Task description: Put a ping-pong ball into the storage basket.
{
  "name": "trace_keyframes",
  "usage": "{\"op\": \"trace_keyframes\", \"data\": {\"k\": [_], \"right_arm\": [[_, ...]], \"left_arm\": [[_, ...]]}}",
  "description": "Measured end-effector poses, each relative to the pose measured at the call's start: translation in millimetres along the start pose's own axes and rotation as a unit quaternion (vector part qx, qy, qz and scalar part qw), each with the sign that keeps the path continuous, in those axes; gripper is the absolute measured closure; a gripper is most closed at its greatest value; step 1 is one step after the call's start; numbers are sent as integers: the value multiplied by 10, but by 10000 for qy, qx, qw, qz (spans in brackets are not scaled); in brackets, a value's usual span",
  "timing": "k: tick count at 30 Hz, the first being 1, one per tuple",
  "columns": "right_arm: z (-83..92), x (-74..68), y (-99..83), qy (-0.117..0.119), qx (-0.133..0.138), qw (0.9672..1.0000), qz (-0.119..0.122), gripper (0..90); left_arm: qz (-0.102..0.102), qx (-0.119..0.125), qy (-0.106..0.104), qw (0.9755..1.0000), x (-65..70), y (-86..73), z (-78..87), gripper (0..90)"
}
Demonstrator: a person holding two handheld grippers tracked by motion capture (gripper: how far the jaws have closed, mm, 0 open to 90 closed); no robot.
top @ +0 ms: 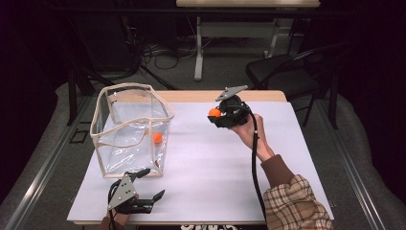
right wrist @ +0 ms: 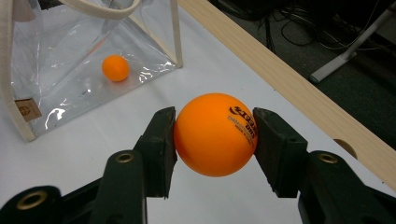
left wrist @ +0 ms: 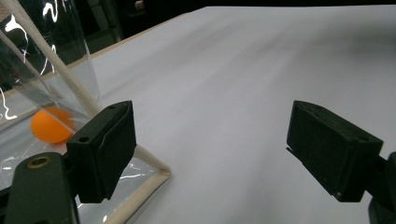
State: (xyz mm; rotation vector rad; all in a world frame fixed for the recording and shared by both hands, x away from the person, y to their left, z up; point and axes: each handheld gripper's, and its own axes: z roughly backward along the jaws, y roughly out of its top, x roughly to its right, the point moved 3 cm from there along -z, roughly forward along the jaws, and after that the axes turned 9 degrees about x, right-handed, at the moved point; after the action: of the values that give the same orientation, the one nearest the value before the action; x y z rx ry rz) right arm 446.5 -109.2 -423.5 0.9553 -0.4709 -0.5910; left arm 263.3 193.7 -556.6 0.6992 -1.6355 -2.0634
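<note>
Orange, smooth round ball [right wrist: 215, 134] pinched between matte black right tongs [right wrist: 215, 140].

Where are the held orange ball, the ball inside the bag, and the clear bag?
Held ball [right wrist: 215, 135], right gripper view, its front face.
Bagged ball [top: 157, 138], high view, its centre.
Clear bag [top: 163, 128], high view, right wall.

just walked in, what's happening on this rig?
A person is working at a white-covered table with a handheld gripper in each hand. The right gripper is shut on an orange ping-pong ball with dark printed lettering, held up above the table to the right of a clear plastic tote bag with cream trim. A second orange ball already lies inside that bag. The left gripper sits open and empty at the bag's near corner.
</note>
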Motion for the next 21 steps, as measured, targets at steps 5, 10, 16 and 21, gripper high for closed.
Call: {"op": "trace_keyframes", "data": {"k": [5,10,16,21], "right_arm": [[-4,1,36,10,28,10000,3,508],[-17,4,57,21,34,10000,22,508],[-27,3,83,27,40,10000,21,509],[-38,2,108,25,36,10000,37,509]], "left_arm": [[-4,-10,-13,10000,2,0,-2,158],[-8,-5,-9,10000,0,0,-2,158],[-5,-14,-6,10000,0,-2,-2,158],[-1,-12,-13,10000,1,-1,-3,157]]}}
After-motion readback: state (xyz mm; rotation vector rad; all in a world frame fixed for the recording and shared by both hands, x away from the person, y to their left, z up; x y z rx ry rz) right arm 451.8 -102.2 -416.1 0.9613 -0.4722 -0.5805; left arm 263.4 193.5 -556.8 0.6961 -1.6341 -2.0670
